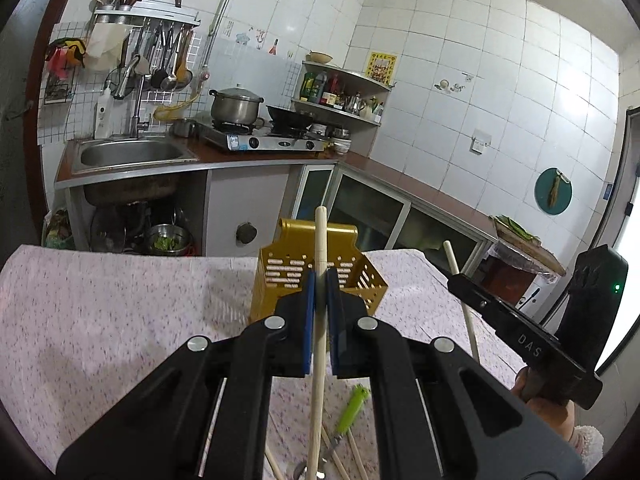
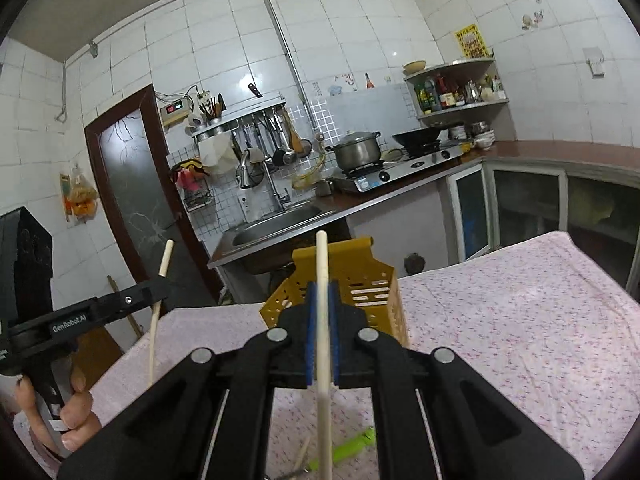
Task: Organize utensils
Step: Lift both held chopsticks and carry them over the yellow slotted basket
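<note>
Left wrist view has the left gripper [image 1: 320,280] clamped on one chopstick [image 1: 320,236], right gripper [image 2: 322,292] pinching a second [image 2: 322,264], both raised toward the single gold holder [image 1: 280,280] at twelve o'clock, so next comes tipping each stick in, loose utensils [image 1: 352,408] waiting at six.

1. "DAS" in pale letters runs along the black side of the right gripper [image 1: 454,276], seen from the left wrist.
2. "GenRobot.AI" in white stands on the black side of the left gripper [image 2: 162,286], seen from the right wrist.
</note>
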